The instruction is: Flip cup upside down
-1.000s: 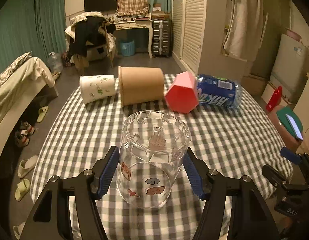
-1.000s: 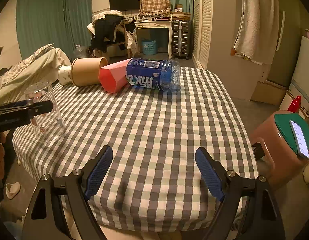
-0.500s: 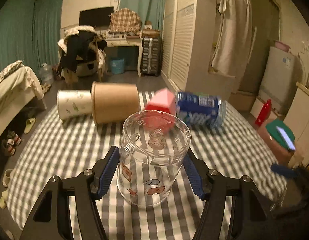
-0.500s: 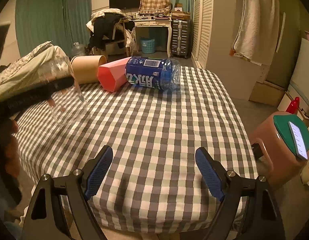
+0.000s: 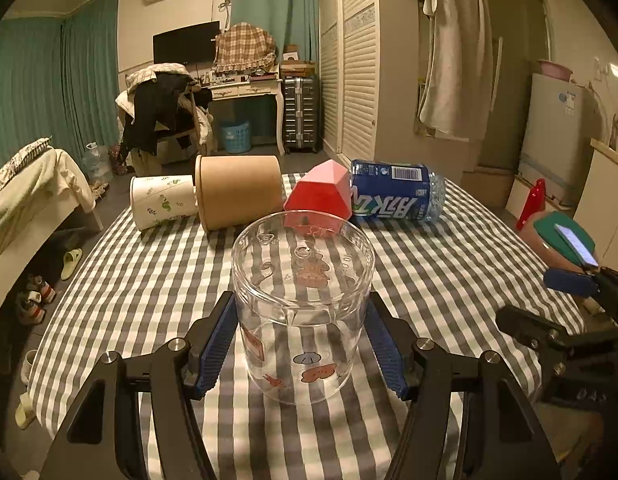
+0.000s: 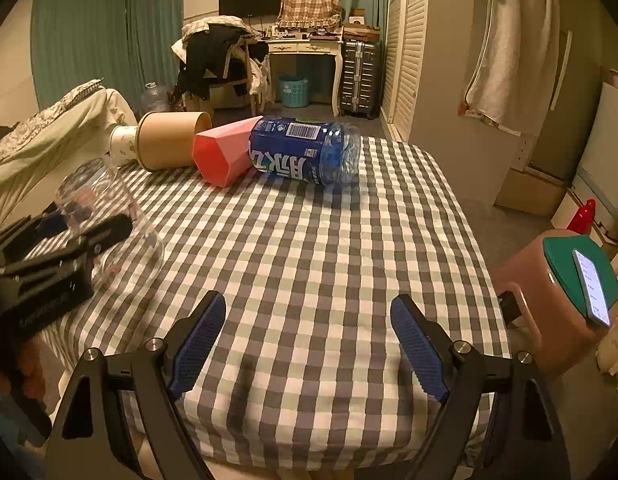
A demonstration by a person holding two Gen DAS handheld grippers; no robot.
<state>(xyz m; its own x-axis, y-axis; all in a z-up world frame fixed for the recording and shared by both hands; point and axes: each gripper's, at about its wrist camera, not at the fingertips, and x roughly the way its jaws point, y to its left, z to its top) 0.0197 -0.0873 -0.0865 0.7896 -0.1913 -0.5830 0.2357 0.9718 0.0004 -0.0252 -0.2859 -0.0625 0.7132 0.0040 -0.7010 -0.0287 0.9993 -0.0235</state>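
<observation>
A clear glass cup (image 5: 303, 304) with small cartoon prints sits between the blue pads of my left gripper (image 5: 303, 344), which is shut on it. Its base points up and its mouth points down at the checked tablecloth (image 5: 449, 264). I cannot tell whether the mouth touches the cloth. In the right wrist view the cup (image 6: 109, 220) is at the left, held tilted in the left gripper. My right gripper (image 6: 309, 344) is open and empty over the table's near edge.
At the far side lie a white printed paper cup (image 5: 163, 206), a brown paper tub (image 5: 239, 192), a red faceted cup (image 5: 321, 196) and a blue bottle (image 5: 393, 196). A brown stool (image 6: 549, 292) with a green lid and a phone stands right of the table.
My left gripper has carried the glass cup from the table's left edge in over the cloth. The right gripper has not moved.
</observation>
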